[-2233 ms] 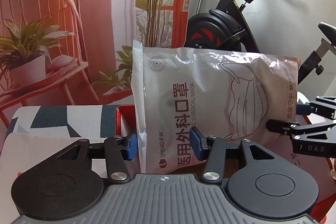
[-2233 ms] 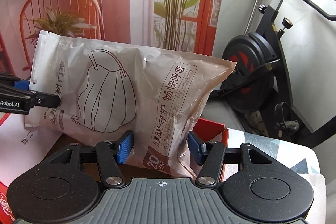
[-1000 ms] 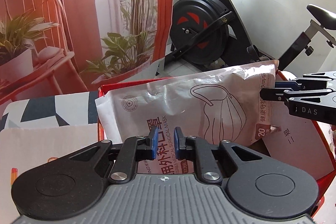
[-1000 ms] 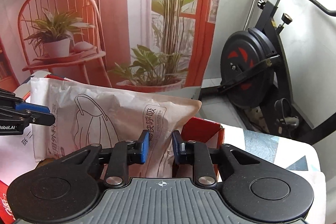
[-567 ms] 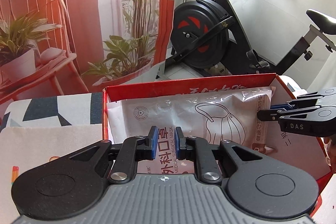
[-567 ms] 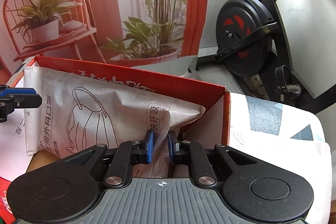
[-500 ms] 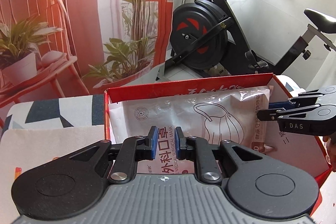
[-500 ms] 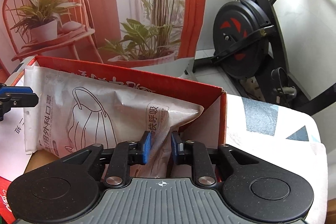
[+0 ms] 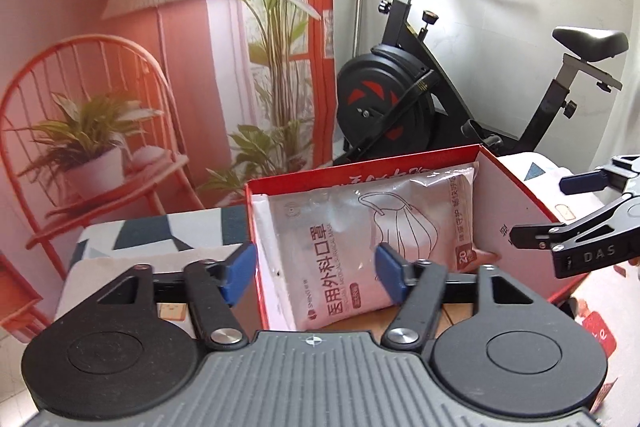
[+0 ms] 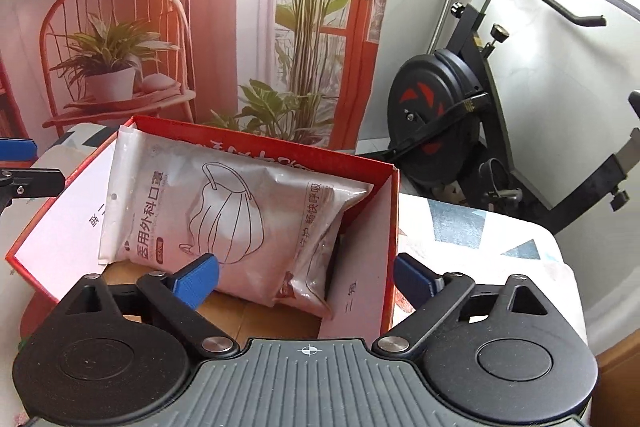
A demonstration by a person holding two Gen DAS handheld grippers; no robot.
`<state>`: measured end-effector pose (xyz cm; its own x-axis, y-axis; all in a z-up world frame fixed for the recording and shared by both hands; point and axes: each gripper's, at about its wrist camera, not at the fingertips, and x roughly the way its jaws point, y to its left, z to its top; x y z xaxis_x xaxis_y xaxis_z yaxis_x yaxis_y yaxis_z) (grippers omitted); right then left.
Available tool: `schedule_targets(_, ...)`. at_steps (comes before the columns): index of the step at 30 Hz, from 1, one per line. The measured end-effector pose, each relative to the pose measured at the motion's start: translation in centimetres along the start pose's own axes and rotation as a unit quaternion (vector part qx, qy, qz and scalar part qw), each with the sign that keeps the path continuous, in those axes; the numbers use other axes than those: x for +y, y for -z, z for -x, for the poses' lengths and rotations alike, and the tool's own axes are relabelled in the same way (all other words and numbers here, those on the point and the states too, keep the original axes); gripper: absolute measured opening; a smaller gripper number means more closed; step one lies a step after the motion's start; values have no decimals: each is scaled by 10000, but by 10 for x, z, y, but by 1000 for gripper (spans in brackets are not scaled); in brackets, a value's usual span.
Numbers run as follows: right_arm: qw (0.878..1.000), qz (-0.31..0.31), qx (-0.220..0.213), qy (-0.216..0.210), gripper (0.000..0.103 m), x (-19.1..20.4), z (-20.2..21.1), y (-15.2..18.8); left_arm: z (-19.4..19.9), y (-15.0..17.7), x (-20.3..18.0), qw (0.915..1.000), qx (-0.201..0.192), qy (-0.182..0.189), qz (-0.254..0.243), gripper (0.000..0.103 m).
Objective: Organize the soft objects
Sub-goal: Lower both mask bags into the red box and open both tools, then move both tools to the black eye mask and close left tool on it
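A soft white pack of surgical masks [image 9: 372,239] lies slanted inside the open red cardboard box [image 9: 356,169], leaning on its far wall. It also shows in the right wrist view [image 10: 224,219], inside the same box [image 10: 394,227]. My left gripper [image 9: 314,267] is open and empty, its blue pads on either side of the pack's near end, not touching. My right gripper [image 10: 306,277] is open and empty, just in front of the pack's right end. The right gripper's fingers [image 9: 576,211] show at the right of the left wrist view.
The box sits on a table with a white, blue-patterned cloth [image 10: 480,227]. An exercise bike [image 9: 400,99] stands behind the table. A backdrop with a printed red chair and plants [image 9: 100,131] fills the left background.
Both grippers held the pack, lowered it into the red box, then opened and let it go. Both have drawn back a little; the pack rests in the box.
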<state>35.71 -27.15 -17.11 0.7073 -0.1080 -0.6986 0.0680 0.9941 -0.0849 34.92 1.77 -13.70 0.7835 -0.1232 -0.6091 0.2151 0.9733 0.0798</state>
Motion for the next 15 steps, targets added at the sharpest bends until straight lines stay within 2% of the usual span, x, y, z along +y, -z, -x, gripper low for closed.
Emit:
schedule_targets(1,10000,-42,-69,-1,102,1,7,4,8,5,-1,10000,-29,-9,11,81)
schedule_targets(3,9995,-183,-238,0,102,3,24,17,22,14,-3,10000,-63,2,50,98)
schedule_targets(9,9987,-199,-417,-216,102,19,57,63,58,49,-11,9998,-137,42,160,103)
schedule_targets(15,9981,-175,-368,-458,102,41,77,129,76,105,-22,9997,74,193,162,102)
